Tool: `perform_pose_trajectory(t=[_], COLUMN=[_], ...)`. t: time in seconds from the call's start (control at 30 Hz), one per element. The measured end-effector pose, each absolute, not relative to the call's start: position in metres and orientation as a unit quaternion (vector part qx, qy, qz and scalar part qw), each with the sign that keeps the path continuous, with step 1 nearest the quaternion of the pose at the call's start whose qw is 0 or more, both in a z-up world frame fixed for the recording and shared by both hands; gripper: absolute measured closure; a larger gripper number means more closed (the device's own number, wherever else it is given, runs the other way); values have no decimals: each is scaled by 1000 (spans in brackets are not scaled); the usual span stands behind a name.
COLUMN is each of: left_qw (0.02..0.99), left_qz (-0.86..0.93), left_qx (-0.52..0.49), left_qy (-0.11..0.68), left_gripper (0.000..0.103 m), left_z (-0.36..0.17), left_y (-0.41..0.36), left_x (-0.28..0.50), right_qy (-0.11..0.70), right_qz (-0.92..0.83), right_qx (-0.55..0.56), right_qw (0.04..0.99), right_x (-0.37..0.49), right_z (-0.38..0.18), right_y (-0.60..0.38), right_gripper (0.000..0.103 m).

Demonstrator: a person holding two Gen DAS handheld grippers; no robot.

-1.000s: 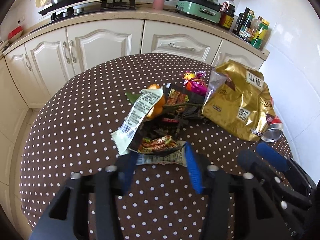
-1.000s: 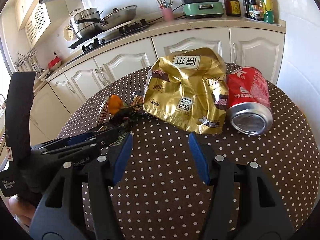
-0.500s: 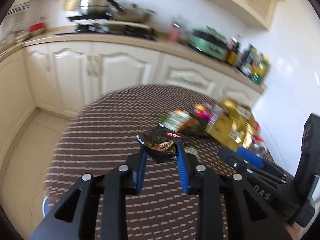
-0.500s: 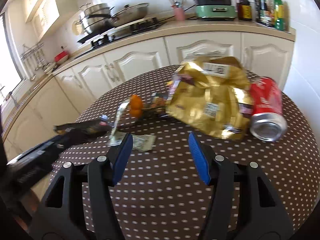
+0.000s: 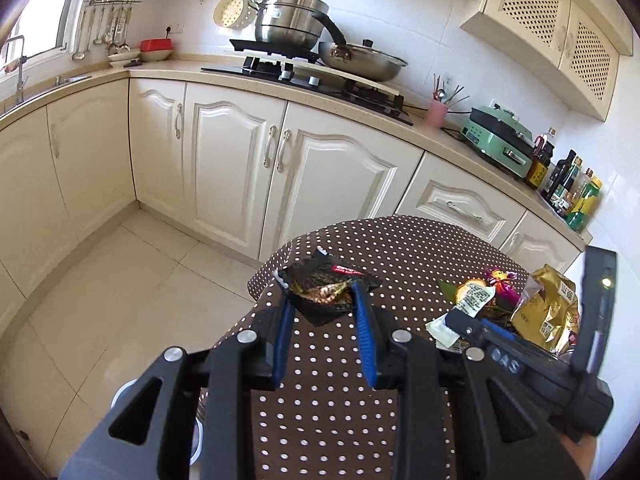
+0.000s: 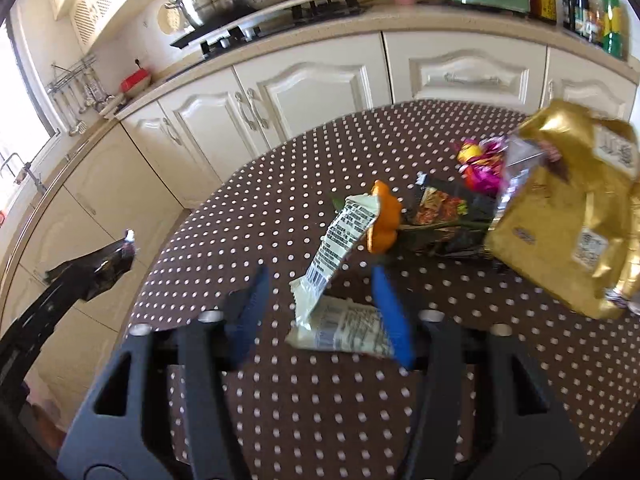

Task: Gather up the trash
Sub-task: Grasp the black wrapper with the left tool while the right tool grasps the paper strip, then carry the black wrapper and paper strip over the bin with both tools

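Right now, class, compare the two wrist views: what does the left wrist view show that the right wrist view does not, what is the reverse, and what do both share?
Only the left wrist view: the floor tiles, the upper cabinets, and the dark wrapper's printed face, clamped in the left gripper.

Only the right wrist view: the pale wrapper's folded lower half, lying between the right gripper's closing jaws.

Both: the dotted table, gold bag, orange peel, stove pots.

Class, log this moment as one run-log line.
left gripper: grips black snack wrapper | right gripper: jaws closing around pale green wrapper
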State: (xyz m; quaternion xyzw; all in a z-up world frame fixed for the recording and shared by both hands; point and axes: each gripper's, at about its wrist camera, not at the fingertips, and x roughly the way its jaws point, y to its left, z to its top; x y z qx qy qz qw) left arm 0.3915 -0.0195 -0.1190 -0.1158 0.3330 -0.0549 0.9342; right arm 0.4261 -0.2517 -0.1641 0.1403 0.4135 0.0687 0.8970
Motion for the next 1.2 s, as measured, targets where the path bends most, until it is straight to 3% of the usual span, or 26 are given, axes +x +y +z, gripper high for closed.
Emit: perform_pose_trajectory(t=[0.1,0.2,0.43,0.7,0.97,1.2], left_qw=[932,931,926,925,899,863], left_qz=[-69,-77,-77,-12,74,102], left_qx=[-117,-123,-152,-174,-206,-212], left_qy=[337,335,337,337,380,448], left_gripper=[75,75,75,75,75,75], left_z=[-121,-122,-124,-138,-188,-243], left_y=[-18,-13,30,118,214,252], left_x=[391,386,363,317,277,282], right_qy=[415,400,360,351,391,441], right_qz=[66,67,105,222,294,306], right_qx=[136,129,114,79,30,-14], right_qw=[897,905,920,906,872,843], right_x=[432,422,382,339,314,310], right_z=[-170,-164,-134,-123,-166,-218], right_y=[-250,-250,-214,-94,23,82], right_gripper=[93,98,99,99,99,98])
